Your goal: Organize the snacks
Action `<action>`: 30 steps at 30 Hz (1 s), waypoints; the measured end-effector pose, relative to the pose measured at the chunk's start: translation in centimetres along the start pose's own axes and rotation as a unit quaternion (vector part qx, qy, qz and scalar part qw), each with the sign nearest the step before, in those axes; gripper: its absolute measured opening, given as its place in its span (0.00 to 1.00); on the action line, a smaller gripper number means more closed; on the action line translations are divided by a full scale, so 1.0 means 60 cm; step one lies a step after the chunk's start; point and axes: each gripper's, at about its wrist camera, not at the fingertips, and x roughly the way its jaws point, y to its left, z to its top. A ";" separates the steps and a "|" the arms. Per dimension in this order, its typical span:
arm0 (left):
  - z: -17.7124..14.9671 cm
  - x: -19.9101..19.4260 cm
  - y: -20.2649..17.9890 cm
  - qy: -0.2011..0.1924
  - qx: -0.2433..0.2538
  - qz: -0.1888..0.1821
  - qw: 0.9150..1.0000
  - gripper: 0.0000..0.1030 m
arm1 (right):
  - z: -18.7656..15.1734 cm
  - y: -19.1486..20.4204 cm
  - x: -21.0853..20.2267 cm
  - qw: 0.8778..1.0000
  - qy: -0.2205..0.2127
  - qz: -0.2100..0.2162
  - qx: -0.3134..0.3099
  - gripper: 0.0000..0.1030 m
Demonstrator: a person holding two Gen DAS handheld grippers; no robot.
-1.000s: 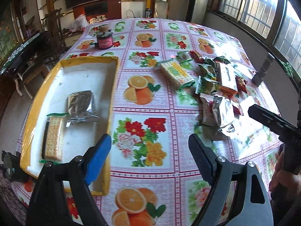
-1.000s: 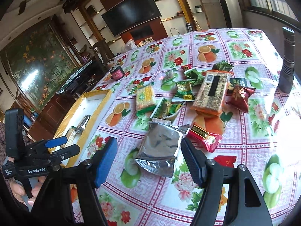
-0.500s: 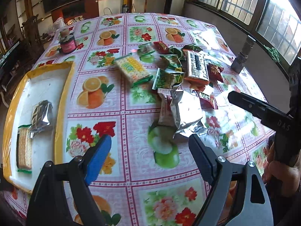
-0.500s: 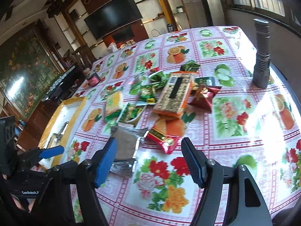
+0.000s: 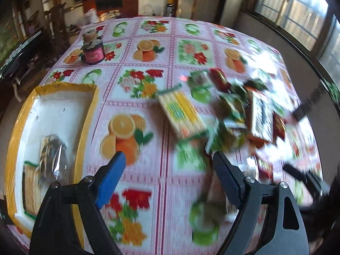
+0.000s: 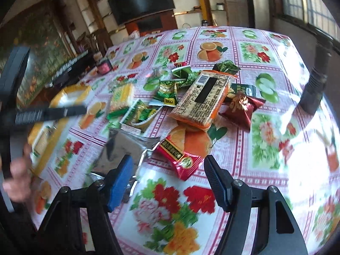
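Observation:
A heap of snack packets lies on the fruit-and-flower tablecloth. In the right wrist view a red packet (image 6: 178,150) lies at the mouth of my right gripper (image 6: 166,164). Its jaws are closing, and neither pad touches the packet. A silver packet (image 6: 123,148) sits just behind the blue left finger. Farther back lie a large orange-edged pack (image 6: 204,97) and a dark red pouch (image 6: 242,108). My left gripper (image 5: 167,163) is open over bare cloth, with a yellow cracker pack (image 5: 182,112) ahead of it. The yellow-rimmed tray (image 5: 89,110) holds a silver packet (image 5: 53,155) and a cracker pack (image 5: 31,187).
A small dark jar (image 5: 92,51) stands at the far left of the table. A dark cylinder (image 6: 316,78) stands upright near the right edge. The left gripper's handle (image 6: 51,113) and a hand cross the left side of the right wrist view.
The left gripper swung from beside the tray toward the snack heap. The right gripper shifted from over the silver packet to the red packet and came lower.

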 end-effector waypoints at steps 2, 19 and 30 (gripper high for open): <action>0.019 0.023 -0.003 0.010 -0.006 0.007 1.000 0.82 | 0.006 0.001 0.011 1.000 0.009 0.001 -0.017 0.63; 0.070 0.157 -0.035 0.061 -0.003 0.048 0.997 0.81 | 0.022 0.005 0.065 0.997 0.045 0.007 -0.056 0.30; 0.032 0.121 -0.030 0.053 0.017 0.028 0.998 0.47 | 0.005 -0.006 0.029 0.999 0.024 0.005 -0.023 0.17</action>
